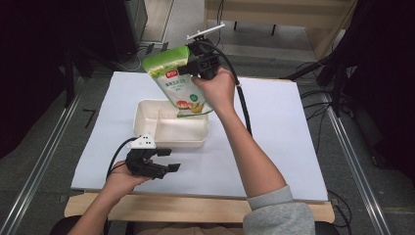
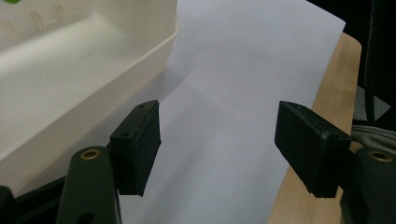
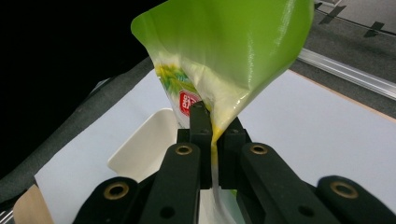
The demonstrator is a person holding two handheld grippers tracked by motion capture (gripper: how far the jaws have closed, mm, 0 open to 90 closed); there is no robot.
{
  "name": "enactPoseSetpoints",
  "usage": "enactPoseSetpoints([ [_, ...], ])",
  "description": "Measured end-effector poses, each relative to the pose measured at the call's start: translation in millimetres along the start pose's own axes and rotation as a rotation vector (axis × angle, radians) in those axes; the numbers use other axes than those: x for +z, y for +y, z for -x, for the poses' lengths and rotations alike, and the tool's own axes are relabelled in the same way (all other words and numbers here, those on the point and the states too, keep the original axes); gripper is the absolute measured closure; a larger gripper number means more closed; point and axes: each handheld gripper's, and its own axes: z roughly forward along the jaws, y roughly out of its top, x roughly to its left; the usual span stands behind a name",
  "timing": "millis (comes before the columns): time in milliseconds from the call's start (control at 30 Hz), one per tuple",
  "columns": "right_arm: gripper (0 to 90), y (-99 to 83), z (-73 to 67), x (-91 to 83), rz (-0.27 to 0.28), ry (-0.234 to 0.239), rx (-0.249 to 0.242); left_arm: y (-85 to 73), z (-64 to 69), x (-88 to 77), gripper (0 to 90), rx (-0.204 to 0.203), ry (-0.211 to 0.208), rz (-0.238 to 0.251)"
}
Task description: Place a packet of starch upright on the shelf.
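The right gripper (image 1: 195, 66) fingers clamped the soft, light pouch (image 1: 177, 78) by its edge seam; the left gripper (image 1: 166, 160) fingers stood released.

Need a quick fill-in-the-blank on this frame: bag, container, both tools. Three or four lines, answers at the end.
1. The right tool is shut on the edge of a ____ bag.
2. The bag hangs above the cream ____ on the white sheet.
3. The left tool has its jaws ____, with nothing between them.
4. The left tool sits on the container's ____ side in the high view, towards the person.

Missing words: green; container; open; near
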Motion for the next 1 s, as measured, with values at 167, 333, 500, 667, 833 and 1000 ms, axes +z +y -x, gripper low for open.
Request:
enactPoseSetpoints([
  [167,89.2,-1.5,-4.3,19.1,-0.019,0.012,0.011,0.0,-0.2,0.1,32.0,0.001,-0.001,0.004],
  [333,89.2,-5.4,-10.2,37.6,-0.028,0.023,0.004,0.2,-0.1,-0.3,32.0,0.001,0.000,0.006],
  [500,88.9,-12.6,-13.9,54.5,-0.038,0.032,0.001,0.5,-0.1,-0.7,32.0,0.002,0.000,0.005],
  [667,88.9,-27.8,-8.2,68.8,-0.044,0.035,0.007,0.7,0.2,-0.4,32.0,0.009,0.000,0.000],
  [833,88.3,-37.6,1.8,69.5,-0.051,0.035,0.005,0.8,0.6,0.3,32.0,0.007,-0.003,0.002],
  [1000,87.3,-49.0,19.1,61.7,-0.038,0.032,0.017,0.9,1.2,1.3,32.0,0.009,-0.004,-0.003],
])
